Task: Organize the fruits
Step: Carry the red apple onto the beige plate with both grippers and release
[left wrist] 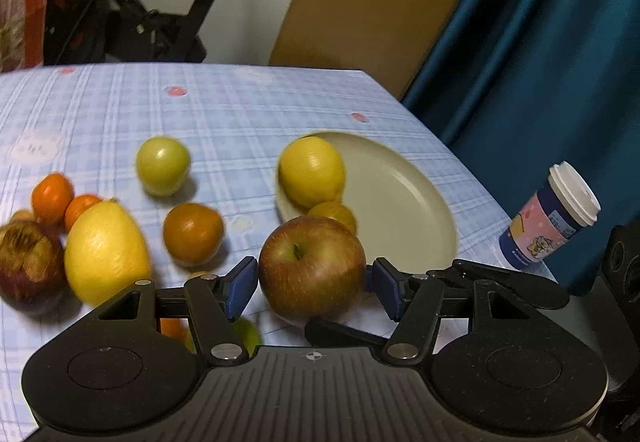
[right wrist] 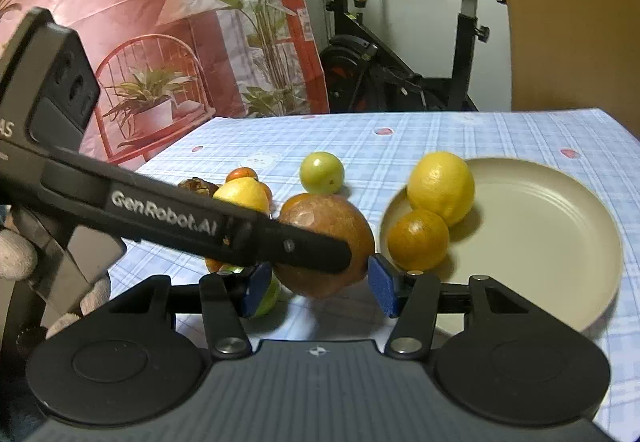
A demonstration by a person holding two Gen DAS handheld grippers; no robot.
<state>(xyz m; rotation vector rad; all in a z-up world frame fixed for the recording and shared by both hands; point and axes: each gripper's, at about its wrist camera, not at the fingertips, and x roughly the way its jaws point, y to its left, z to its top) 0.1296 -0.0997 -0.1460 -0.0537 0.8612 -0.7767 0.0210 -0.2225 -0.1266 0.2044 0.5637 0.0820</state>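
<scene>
A red-yellow apple hangs just above the checked tablecloth, with my left gripper shut on its sides. In the right wrist view one left finger lies across the apple. My right gripper stands open with its blue pads flanking the apple's lower half, and a thin gap shows at the left pad. Its black fingers show under the apple in the left wrist view. A beige plate holds a lemon and an orange.
Loose on the cloth lie a green fruit, a second lemon, a brownish orange, two tangerines and a bruised apple. A lidded paper cup stands by the table's right edge. A gloved hand holds the left gripper.
</scene>
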